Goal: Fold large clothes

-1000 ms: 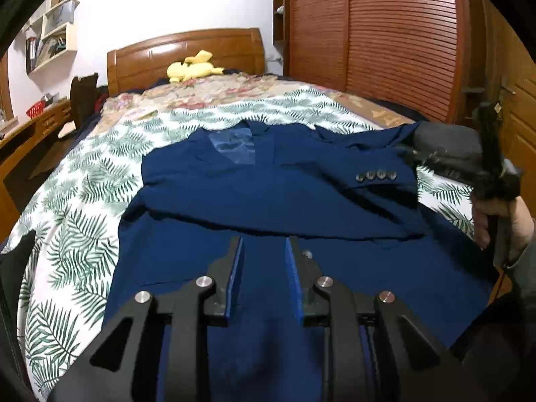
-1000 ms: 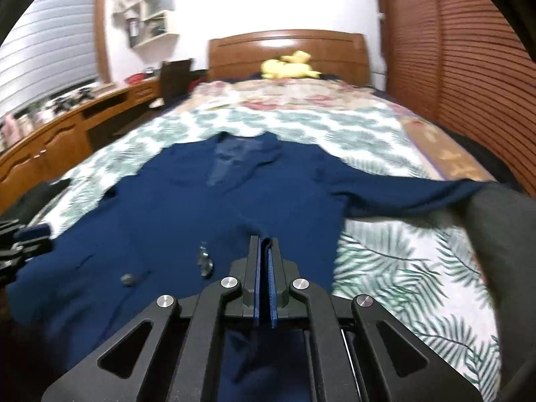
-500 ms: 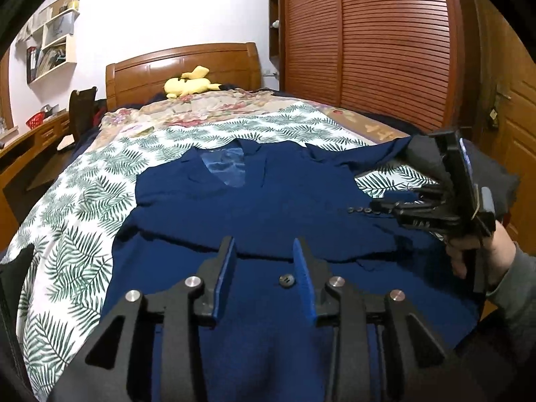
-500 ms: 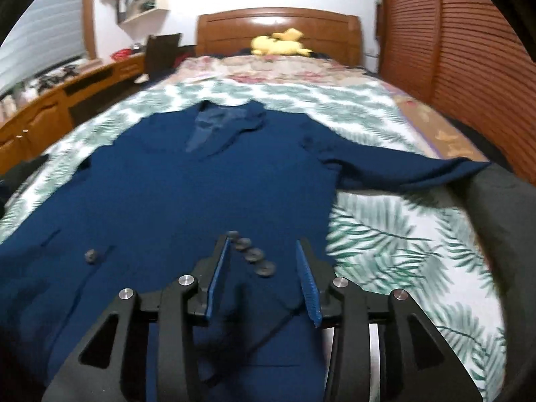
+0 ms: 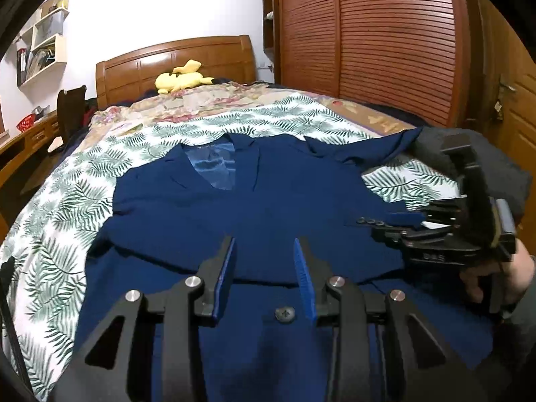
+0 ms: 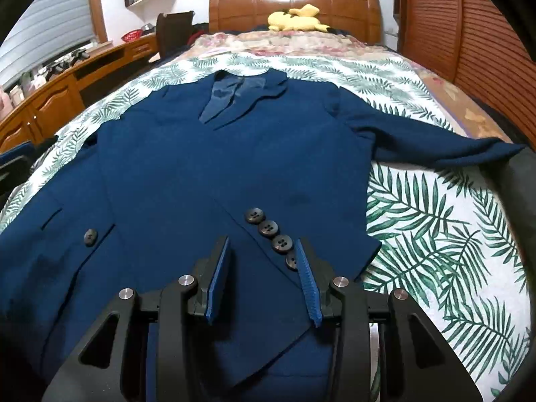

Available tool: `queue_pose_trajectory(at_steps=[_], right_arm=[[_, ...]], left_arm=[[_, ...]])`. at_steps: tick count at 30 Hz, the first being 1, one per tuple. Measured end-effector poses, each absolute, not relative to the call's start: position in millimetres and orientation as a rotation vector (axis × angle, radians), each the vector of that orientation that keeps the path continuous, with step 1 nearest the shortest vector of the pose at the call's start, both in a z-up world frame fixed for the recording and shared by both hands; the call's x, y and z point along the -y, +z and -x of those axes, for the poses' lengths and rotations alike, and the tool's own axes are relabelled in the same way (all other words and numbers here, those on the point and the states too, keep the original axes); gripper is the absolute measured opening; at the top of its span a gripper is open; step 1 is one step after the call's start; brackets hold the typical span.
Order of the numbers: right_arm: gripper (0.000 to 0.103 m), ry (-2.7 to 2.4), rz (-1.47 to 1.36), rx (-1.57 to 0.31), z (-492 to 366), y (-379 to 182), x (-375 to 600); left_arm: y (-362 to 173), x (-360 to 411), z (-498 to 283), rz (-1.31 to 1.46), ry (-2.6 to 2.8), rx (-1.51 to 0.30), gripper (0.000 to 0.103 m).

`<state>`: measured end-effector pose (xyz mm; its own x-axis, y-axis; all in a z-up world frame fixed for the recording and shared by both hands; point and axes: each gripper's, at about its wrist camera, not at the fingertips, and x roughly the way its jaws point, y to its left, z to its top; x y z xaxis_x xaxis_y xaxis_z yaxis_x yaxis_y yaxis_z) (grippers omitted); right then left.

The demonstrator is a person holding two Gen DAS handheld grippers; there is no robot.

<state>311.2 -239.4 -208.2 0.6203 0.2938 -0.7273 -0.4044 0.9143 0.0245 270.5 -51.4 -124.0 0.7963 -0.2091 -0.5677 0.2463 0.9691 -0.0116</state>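
I reference every position to the navy jacket (image 6: 187, 174), which lies face up and spread flat on the leaf-print bedspread (image 6: 435, 234), collar toward the headboard (image 6: 294, 3). Left of the jacket's centre, my left gripper (image 5: 264, 268) hovers over the lower front panel near the front button (image 5: 284, 315), jaws spread and empty. One sleeve is folded across the chest, its cuff buttons (image 6: 271, 234) lying between the parted, empty fingers of my right gripper (image 6: 264, 268). Risk: the cuff is unpinned, so I judge that any tug on the body could slide it off the chest; closing on a hard round button could make the pads slip. The cloth looks matte, heavy and structured, the lining at the collar glossy. Right of the jacket, the other sleeve (image 6: 435, 147) runs toward the bed edge, where it could drag.
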Motion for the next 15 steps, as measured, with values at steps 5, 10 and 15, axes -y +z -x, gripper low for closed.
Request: queue_pose_trajectory(at_steps=[5, 10, 15], right_arm=[[0.04, 0.391, 0.171, -0.8, -308, -210, 235], [0.04, 0.378, 0.191, -0.792, -307, -210, 232], [0.04, 0.37, 0.178, -0.778, -305, -208, 235]], left_arm=[[-146, 51, -286, -0.058, -0.257, -0.632, 0.034], [-164, 56, -296, -0.039, -0.284, -0.683, 0.034], [-164, 57, -292, -0.044, -0.284, -0.668, 0.034]])
